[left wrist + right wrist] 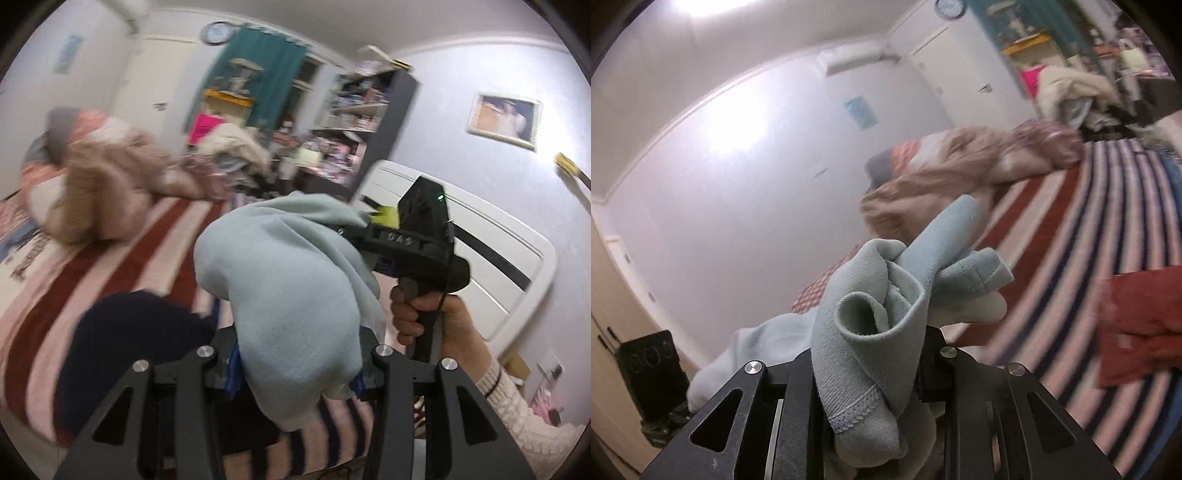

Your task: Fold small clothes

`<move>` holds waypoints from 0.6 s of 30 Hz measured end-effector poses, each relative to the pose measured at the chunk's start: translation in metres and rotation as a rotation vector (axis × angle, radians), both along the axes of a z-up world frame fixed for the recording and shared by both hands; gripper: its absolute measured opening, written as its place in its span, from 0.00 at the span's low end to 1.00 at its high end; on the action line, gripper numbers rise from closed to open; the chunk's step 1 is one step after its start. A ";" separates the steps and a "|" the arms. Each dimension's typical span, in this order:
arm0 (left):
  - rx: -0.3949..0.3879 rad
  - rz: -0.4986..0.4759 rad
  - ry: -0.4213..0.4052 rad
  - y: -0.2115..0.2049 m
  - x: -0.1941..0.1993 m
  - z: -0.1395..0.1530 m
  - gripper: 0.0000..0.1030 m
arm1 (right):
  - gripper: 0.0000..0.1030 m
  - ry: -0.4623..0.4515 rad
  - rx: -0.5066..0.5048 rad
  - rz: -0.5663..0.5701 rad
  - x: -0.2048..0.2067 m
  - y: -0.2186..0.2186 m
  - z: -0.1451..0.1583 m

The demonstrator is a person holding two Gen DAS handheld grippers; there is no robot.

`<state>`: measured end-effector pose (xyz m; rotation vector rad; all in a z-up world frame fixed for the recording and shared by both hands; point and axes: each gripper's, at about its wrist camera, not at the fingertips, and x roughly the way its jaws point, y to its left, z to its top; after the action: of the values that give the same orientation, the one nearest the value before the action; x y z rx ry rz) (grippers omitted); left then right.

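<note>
Pale blue knit, soft and limp: a small garment held aloft above the striped bedspread, strung between both grippers. Left gripper clenched on one bunched end, cloth bulging over and hiding the fingertips. Right gripper clamped on the other end, a rolled, stitched hem twisted up between its fingers; seen from the left wrist, gripped by a hand in a cream knitted sleeve, just right of the garment.

Likely light, stretchy and quick to sag, so no stiffness to count on; not slippery, not fragile. Best taken at hem corners or seams rather than mid-cloth, since the present bunched grasps look poor for a clean fold. Probably needs spreading flat on the bedspread first.

Below and left of the garment, a dark navy piece on the bedspread. Right of it, in the right wrist view, a red cloth. Beyond it, a heap of tan bedding; farther back, a cluttered shelf and teal curtain.
</note>
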<state>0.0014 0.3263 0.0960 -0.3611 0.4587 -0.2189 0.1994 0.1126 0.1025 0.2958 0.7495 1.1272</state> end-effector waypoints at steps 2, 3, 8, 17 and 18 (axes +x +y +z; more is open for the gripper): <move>-0.033 0.061 0.047 0.035 -0.007 -0.022 0.40 | 0.16 0.037 -0.027 0.033 -0.005 0.046 -0.012; -0.063 0.078 0.067 0.051 -0.011 -0.033 0.40 | 0.17 0.046 -0.046 0.043 -0.007 0.063 -0.019; -0.243 0.113 0.116 0.109 -0.018 -0.088 0.41 | 0.18 0.098 -0.148 0.081 -0.017 0.124 -0.070; -0.179 0.155 0.110 0.113 -0.028 -0.099 0.57 | 0.42 0.147 -0.175 0.117 -0.006 0.124 -0.098; -0.169 0.154 0.110 0.111 -0.027 -0.098 0.58 | 0.45 0.146 -0.182 0.120 -0.005 0.122 -0.099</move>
<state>-0.0254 0.4373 -0.0019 -0.5740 0.5193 -0.0886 0.1940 0.2349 0.0040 0.1827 1.0037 1.1498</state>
